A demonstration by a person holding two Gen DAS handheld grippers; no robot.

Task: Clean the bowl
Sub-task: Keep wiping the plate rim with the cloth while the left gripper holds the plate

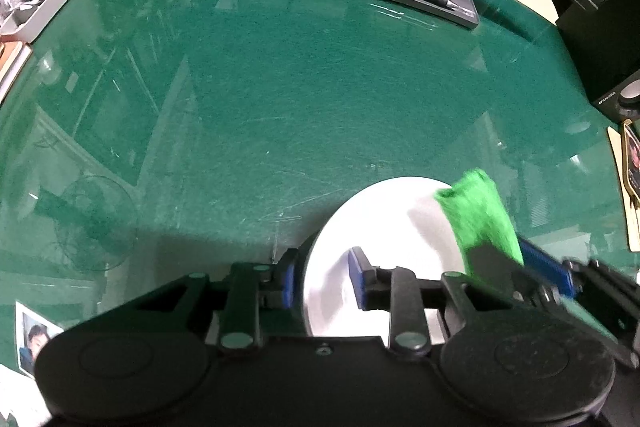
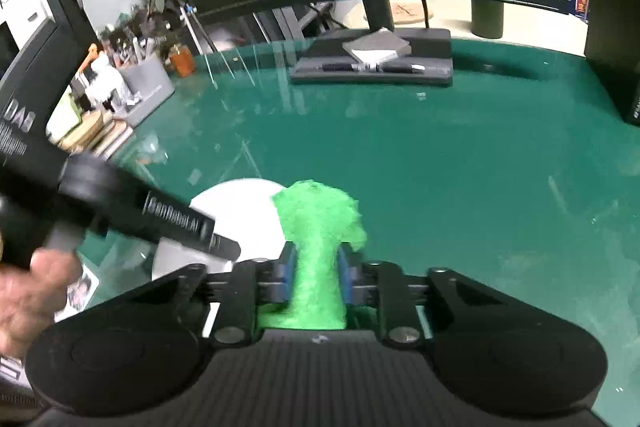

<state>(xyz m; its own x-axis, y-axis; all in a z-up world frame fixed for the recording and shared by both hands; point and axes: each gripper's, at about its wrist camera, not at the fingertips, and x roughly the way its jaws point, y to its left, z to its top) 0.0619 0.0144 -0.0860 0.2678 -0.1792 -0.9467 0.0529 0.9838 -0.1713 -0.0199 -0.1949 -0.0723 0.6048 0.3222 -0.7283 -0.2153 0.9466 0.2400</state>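
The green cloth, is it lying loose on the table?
No, the right gripper has its jaws clamped on the green cloth, holding it at the white bowl.

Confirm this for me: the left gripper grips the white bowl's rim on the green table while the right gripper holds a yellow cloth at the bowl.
One thing is wrong: the cloth is bright green, not yellow, as the right wrist view shows. The rest stands: the left gripper grips the white bowl by its rim on the green table, and the right gripper holds the cloth at the bowl.
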